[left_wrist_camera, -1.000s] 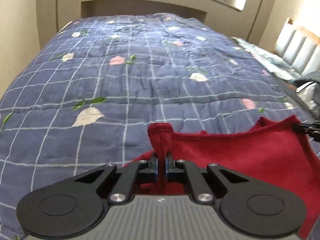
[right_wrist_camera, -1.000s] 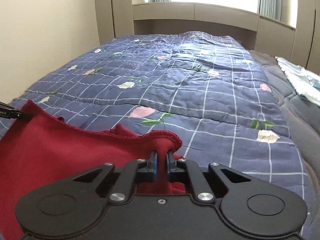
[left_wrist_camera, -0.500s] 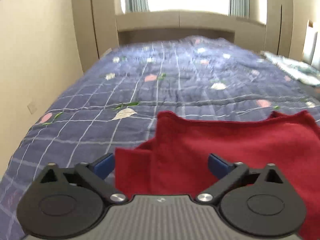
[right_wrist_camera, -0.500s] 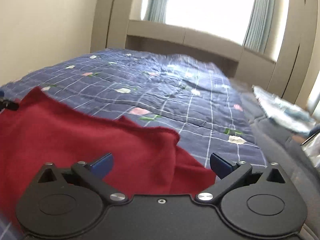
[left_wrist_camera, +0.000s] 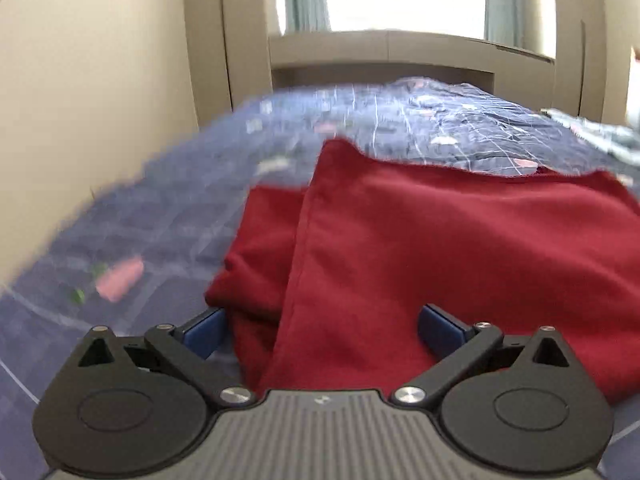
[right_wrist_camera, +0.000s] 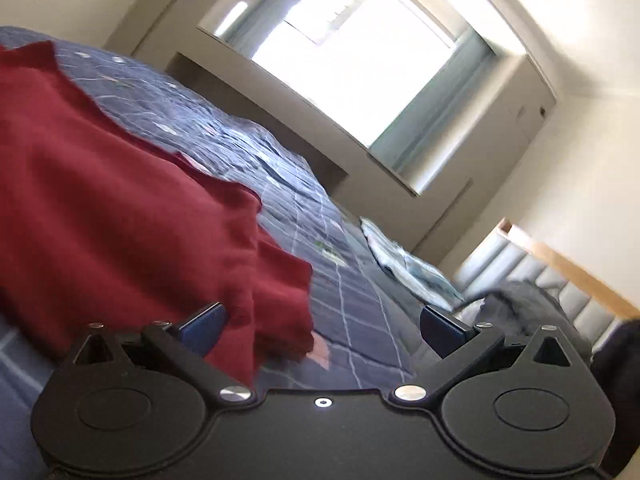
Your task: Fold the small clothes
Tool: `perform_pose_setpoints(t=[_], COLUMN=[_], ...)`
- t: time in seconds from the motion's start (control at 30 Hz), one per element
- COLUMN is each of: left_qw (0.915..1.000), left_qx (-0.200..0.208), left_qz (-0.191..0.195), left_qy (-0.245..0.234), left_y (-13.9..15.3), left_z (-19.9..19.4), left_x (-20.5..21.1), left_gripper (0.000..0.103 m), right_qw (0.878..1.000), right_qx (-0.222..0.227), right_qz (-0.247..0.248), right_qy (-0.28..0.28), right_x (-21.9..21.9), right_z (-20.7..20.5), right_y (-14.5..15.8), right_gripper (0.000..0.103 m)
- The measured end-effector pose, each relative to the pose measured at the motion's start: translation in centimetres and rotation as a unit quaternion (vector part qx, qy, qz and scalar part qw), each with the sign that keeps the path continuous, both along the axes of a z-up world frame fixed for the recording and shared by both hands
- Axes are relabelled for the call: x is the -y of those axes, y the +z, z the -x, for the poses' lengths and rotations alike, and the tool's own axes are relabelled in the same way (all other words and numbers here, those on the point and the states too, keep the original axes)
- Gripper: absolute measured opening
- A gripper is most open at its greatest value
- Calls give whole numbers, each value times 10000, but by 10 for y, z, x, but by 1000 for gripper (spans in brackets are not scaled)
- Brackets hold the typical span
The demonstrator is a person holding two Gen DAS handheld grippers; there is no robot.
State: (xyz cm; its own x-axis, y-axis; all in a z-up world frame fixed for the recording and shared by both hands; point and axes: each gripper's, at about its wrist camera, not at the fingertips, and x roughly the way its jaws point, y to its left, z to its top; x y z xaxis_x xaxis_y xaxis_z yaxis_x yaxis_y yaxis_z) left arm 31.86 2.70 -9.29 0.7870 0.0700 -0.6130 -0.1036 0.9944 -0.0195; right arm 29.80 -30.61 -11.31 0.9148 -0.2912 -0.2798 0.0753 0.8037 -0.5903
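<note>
A dark red garment (left_wrist_camera: 420, 248) lies folded on the blue checked bedspread (left_wrist_camera: 168, 216), its top layer doubled over a lower one that sticks out at the left. My left gripper (left_wrist_camera: 322, 328) is open and empty, low over the garment's near edge. In the right wrist view the same red garment (right_wrist_camera: 112, 208) fills the left side. My right gripper (right_wrist_camera: 322, 330) is open and empty, tilted, beside the garment's right edge.
A beige wall (left_wrist_camera: 80, 100) runs along the bed's left side. A wooden footboard (left_wrist_camera: 380, 52) and a bright window (right_wrist_camera: 360, 52) stand at the far end. A pale patterned cloth (right_wrist_camera: 408, 268) and a padded headboard (right_wrist_camera: 560, 280) lie to the right.
Both grippers were shut on the garment's corners one second ago. They have opened, let it drop folded onto the bed, and pulled back. The right gripper has tilted.
</note>
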Motion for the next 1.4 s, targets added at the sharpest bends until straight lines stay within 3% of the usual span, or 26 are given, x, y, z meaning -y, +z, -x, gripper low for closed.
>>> perform_pose_setpoints(t=[0.1, 0.27, 0.4, 0.53, 0.7, 0.93, 1.1, 1.17, 1.4], left_qw=[9989, 9991, 9985, 9969, 9933, 9861, 9860, 9862, 9870], left_qx=[17, 62, 138, 234, 445, 654, 652, 644, 603], left_qz=[479, 429, 539, 754, 1024, 1318, 1321, 1315, 1279], left_qy=[7, 13, 18, 18, 308, 774, 775, 774, 770], left_y=[-5, -8, -9, -8, -8, -9, -9, -9, -10], left_z=[0, 1, 3, 4, 12, 20, 21, 20, 19], left_x=[-16, -16, -20, -27, -38, -55, -55, -55, -53], left_gripper=[103, 103, 103, 103, 103, 103, 103, 103, 103], right_qw=[9996, 9992, 9999, 9961, 9900, 9834, 9804, 9805, 9788], right_qx=[-18, 79, 155, 695, 237, -153, -956, -949, -779], right_qz=[298, 394, 41, 2, -142, -63, -234, -542, -528], right_qy=[-17, -3, 55, 545, 1381, 1809, 1705, 1631, 1821], right_x=[-7, -9, -9, -42, -93, -133, -137, -131, -126], right_z=[-4, -2, 9, 31, -9, -106, -148, -145, -82], right_y=[-6, -9, 6, 28, 33, 45, 15, 10, 30], right_gripper=[102, 102, 102, 102, 102, 102, 102, 102, 102])
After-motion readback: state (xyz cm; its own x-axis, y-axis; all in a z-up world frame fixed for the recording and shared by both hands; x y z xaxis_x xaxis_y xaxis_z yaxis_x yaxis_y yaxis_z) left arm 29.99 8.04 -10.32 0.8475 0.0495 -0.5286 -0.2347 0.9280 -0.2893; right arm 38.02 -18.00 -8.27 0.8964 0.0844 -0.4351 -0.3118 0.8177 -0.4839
